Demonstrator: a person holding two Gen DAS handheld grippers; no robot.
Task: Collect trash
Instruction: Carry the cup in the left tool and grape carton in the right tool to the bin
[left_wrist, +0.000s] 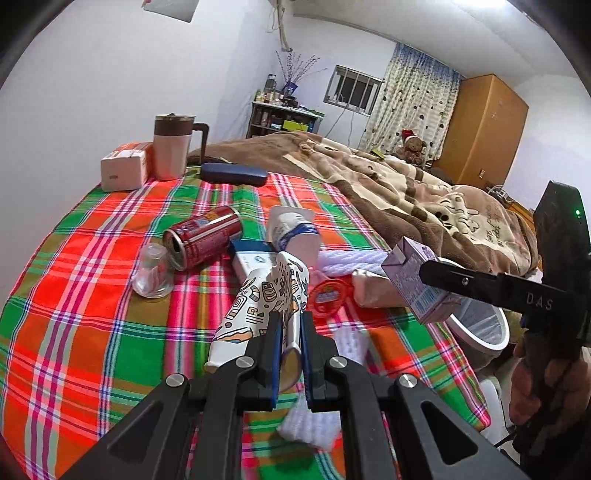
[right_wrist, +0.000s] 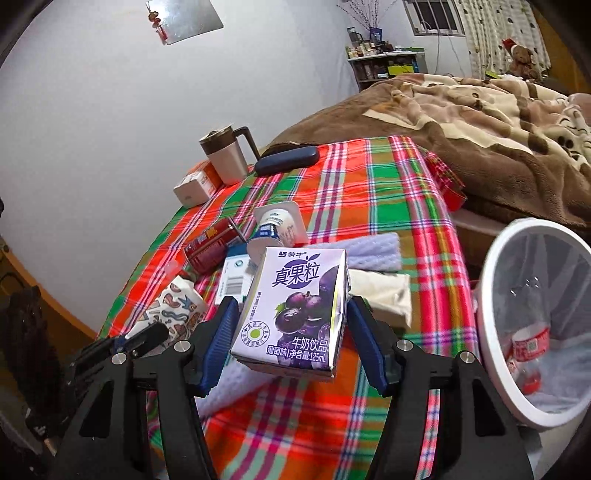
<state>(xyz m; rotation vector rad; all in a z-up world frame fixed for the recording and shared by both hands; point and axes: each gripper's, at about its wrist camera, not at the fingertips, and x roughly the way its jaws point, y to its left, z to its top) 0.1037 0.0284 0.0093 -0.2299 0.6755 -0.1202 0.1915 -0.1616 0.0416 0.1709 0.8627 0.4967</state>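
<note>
With the left gripper (left_wrist: 287, 343) pinching a paper cup (left_wrist: 258, 310) and the right gripper (right_wrist: 291, 339) clamping a milk carton (right_wrist: 295, 306), both need carrying over the bin (right_wrist: 495, 295).

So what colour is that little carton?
Purple, with dark grapes on it; the carton shows best in the right wrist view.

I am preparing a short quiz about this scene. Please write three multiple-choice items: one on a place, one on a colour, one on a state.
1. Where is the white bin?
A. beside the table's right edge
B. on the bed
C. behind the mug

2. What colour is the carton in the right gripper?
A. purple
B. yellow
C. green

3. How does the red can stand?
A. upright
B. on its side
C. stacked on a box

Answers: 1 A, it stands beside the plaid cloth; 2 A, purple grape print; 3 B, its open top faces sideways.
</note>
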